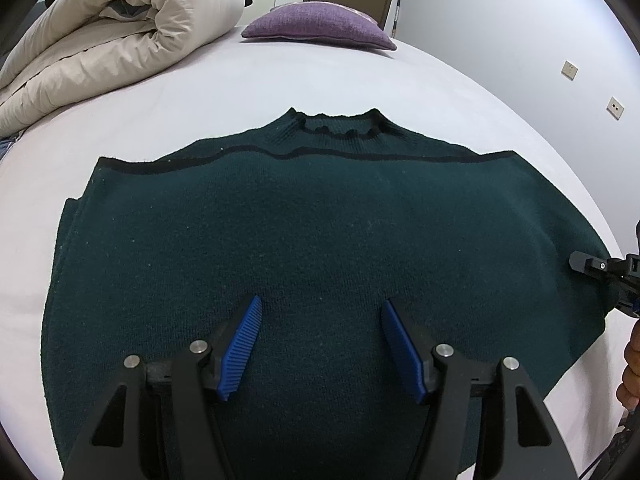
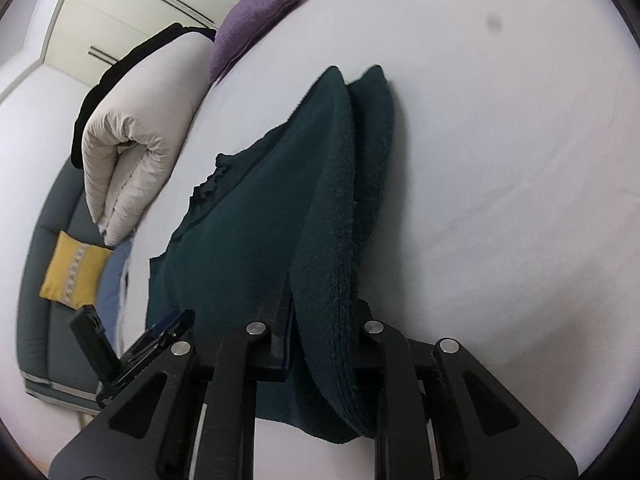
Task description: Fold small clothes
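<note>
A dark green knitted sweater with black trim lies flat on the white bed, collar pointing away. My left gripper hovers over its lower middle, open, its blue pads apart with nothing between them. My right gripper comes in at the sweater's right edge. In the right wrist view the right gripper is shut on a thick fold of the sweater, lifted off the sheet; the cloth hides the fingertips. The left gripper shows at the lower left there.
A rolled beige duvet lies at the bed's far left and a purple pillow at the far end. A person's hand is at the right edge. A yellow cushion rests on a grey sofa beside the bed.
</note>
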The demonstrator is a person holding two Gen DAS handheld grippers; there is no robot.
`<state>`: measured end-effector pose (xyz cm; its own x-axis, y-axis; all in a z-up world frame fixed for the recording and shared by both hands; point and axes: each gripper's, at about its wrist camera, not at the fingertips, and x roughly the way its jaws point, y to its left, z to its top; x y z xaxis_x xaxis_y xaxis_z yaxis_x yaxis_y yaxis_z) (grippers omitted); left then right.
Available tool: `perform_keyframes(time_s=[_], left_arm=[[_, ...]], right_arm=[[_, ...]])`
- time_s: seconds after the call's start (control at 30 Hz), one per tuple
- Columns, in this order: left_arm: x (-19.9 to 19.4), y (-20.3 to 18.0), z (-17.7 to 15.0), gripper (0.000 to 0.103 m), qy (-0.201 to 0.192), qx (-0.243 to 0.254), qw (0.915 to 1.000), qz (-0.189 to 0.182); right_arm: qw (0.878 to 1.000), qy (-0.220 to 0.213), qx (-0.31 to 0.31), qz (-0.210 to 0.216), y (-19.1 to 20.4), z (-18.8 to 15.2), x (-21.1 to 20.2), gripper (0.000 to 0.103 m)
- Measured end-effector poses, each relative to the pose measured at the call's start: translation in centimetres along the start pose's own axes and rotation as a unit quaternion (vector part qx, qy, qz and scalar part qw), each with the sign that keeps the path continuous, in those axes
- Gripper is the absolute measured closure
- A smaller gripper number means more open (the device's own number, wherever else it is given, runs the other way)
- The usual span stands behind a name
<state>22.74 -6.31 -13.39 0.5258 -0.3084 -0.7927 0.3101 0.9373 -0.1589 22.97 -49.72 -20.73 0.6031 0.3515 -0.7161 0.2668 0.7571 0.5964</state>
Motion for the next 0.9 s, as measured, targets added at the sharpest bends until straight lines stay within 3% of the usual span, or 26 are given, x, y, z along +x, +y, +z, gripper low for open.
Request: perform_keyframes(time_s=[0.47, 0.57, 0.63, 0.7, 0.77, 0.83, 0.9], left_arm=[[-0.5, 1.0, 0.0, 0.038, -0.006, -0.016, 0.9993, -0.035], [-1.0, 2.6, 0.3, 0.038, -0.005, -0.056, 0.9953, -0.079], [-1.6, 5.0, 0.5, 0.046, -0.001, -0.116, 0.9846, -0.131], [-2.5, 8.1, 0.3, 0.051, -0.007, -0.178, 0.9690, -0.171], [-3.6, 10.4, 0.0, 0.051, -0.025, -0.206, 0.9622, -0.176], [-4.4, 12.5, -0.5, 0.043, -0.035, -0.238, 0.9518, -0.191], [-4.8, 14.3, -1.2, 0.037, -0.039, -0.267, 0.9392, -0.213]], right_arm=[[0.998, 0.003, 0.017, -0.065, -0.6, 0.4, 0.2, 0.089], [0.995, -0.002, -0.002, -0.097, 1.4, 0.6, 0.2, 0.089], [0.992, -0.006, -0.037, -0.122, 4.4, 0.8, 0.3, 0.089], [0.984, -0.010, -0.102, -0.148, 9.5, 0.6, 0.9, 0.089], [0.969, -0.009, -0.191, -0.156, 15.8, -0.7, 1.9, 0.089], [0.943, -0.001, -0.304, -0.138, 22.6, -3.7, 3.7, 0.089], [0.917, 0.044, -0.377, -0.123, 26.1, -6.5, 7.0, 0.090]])
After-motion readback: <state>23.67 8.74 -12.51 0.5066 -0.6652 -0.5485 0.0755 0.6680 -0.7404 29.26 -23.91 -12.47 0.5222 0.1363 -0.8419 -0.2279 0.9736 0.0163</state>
